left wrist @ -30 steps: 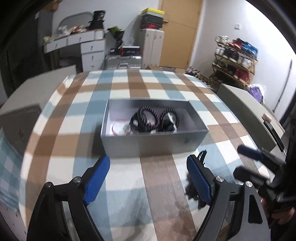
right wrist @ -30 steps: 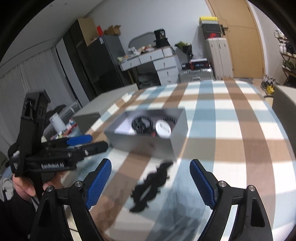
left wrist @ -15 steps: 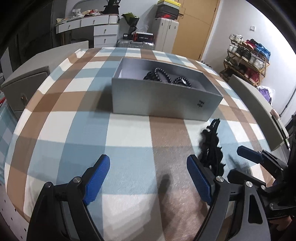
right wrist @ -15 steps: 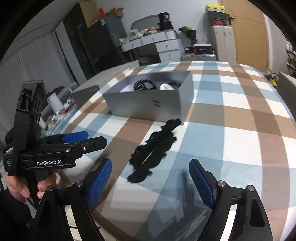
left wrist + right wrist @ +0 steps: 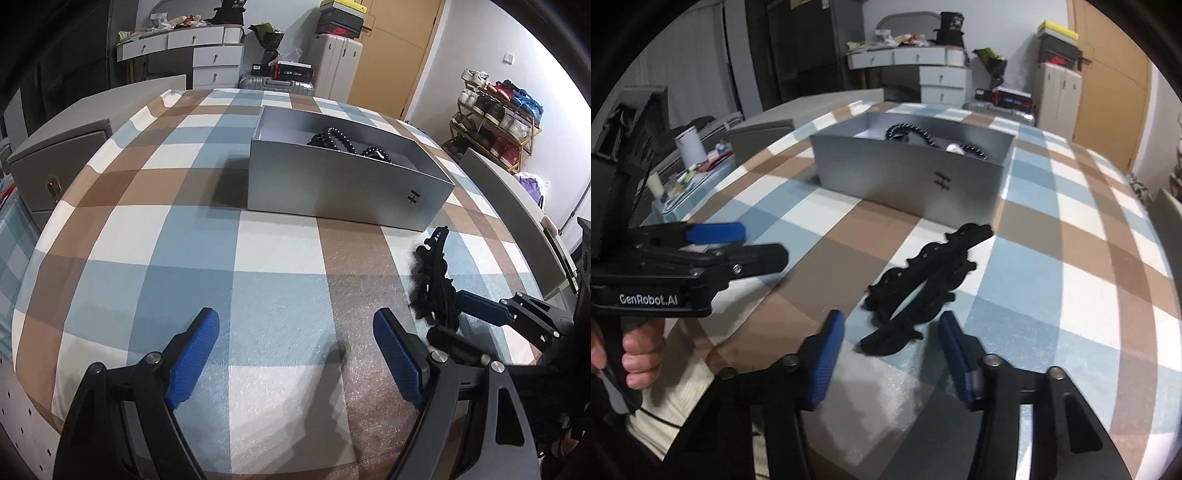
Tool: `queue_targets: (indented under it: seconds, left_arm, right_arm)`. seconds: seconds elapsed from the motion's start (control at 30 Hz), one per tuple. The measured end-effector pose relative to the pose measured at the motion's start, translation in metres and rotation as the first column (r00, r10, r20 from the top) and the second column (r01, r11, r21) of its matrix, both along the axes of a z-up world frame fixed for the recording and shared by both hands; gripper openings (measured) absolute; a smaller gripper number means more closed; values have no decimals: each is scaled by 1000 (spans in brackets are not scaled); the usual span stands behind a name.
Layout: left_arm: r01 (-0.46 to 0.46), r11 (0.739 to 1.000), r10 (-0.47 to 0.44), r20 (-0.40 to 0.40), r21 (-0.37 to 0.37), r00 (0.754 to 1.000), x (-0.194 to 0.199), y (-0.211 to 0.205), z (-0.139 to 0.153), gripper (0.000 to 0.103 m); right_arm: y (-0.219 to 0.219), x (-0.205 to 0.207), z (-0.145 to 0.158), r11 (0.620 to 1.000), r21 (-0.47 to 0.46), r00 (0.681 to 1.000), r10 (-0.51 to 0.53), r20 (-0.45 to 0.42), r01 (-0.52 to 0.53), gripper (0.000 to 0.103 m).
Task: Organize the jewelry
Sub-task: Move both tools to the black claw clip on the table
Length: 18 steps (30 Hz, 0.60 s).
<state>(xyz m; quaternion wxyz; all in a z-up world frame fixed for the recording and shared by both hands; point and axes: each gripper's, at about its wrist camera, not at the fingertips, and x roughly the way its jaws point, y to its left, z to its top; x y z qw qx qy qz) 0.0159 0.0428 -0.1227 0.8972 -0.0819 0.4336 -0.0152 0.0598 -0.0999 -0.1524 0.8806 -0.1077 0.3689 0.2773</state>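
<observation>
A long black frilly jewelry piece (image 5: 923, 280) lies flat on the checked tablecloth, in front of the grey box (image 5: 908, 177); it also shows in the left wrist view (image 5: 434, 280). The box (image 5: 343, 192) holds black bead bracelets (image 5: 332, 138) and a white item (image 5: 955, 148). My right gripper (image 5: 892, 345) is open, its blue pads on either side of the piece's near end, just short of it. My left gripper (image 5: 295, 349) is open and empty above the cloth, to the left of the piece.
The checked cloth (image 5: 184, 240) covers the table. Grey cabinets stand at the left (image 5: 62, 147) and right (image 5: 517, 214) edges. A white dresser (image 5: 207, 48), suitcases, a door and a shoe rack (image 5: 498, 114) stand beyond.
Both grippers have dropped lower and moved in toward the black piece. The right gripper's jaws have narrowed and now frame the piece's near end. The left gripper stays open.
</observation>
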Motion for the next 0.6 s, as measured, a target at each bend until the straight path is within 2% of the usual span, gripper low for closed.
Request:
queue_targets:
  seconds: [0.03,0.07,0.33,0.6]
  left_arm:
    - [0,1000,0,-2,0,1000,0,1,-1,82]
    - [0,1000,0,-2,0,1000,0,1,-1,82]
    - [1,1000,-1,5,0,1000,2,0,4,82]
    - [34,999,-35,9,18,999,10,-14,9,82]
  right_arm:
    - [0,0,1,1000,-5,1000,-2,1,2,32]
    - [-2,0,1,1000,-9,1000,3,-6,-3,31]
    - [-14,-17,4,999,-40,1000,28,-3,-28,30]
    - [-39,-27,13,1000,1,1000,26,-3,-26,30]
